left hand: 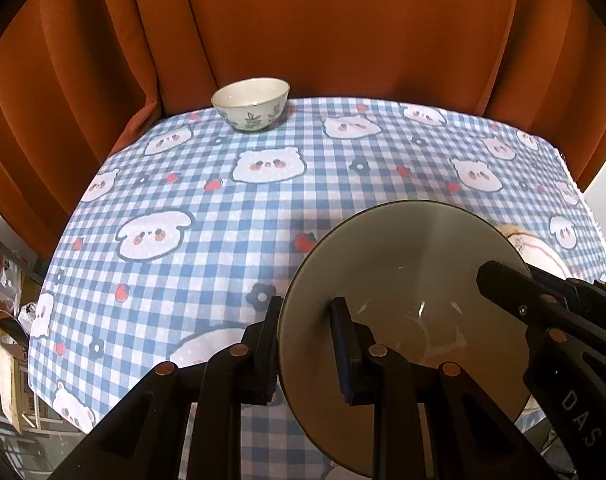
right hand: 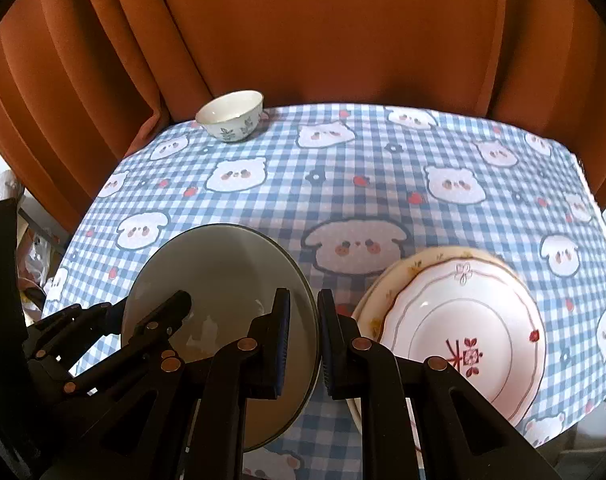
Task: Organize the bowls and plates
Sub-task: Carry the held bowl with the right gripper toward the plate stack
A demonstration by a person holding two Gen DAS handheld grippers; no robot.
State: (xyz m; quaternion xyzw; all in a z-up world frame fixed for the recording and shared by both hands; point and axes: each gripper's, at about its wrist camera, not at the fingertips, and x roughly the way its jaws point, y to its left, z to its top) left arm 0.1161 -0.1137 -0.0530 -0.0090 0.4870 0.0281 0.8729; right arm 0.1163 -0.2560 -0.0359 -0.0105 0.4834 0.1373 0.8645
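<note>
A large grey-green bowl (left hand: 403,272) hangs over the near part of the checked tablecloth, gripped from both sides. My left gripper (left hand: 307,308) is shut on its left rim, one pad inside and one outside. My right gripper (right hand: 303,300) is shut on the right rim of the same bowl (right hand: 215,272). Just right of it lies a stack of white plates (right hand: 463,320) with a red motif. A small white bowl (left hand: 251,104) with a leaf pattern stands upright at the far left edge. I cannot tell whether the held bowl touches the cloth.
The table (left hand: 223,208) wears a blue-and-white checked cloth with bear faces. An orange curtain (left hand: 303,20) hangs close behind its far edge. Cluttered shelves and bags (left hand: 11,320) lie beyond the left edge. The plates' rim (left hand: 543,252) peeks out behind the held bowl.
</note>
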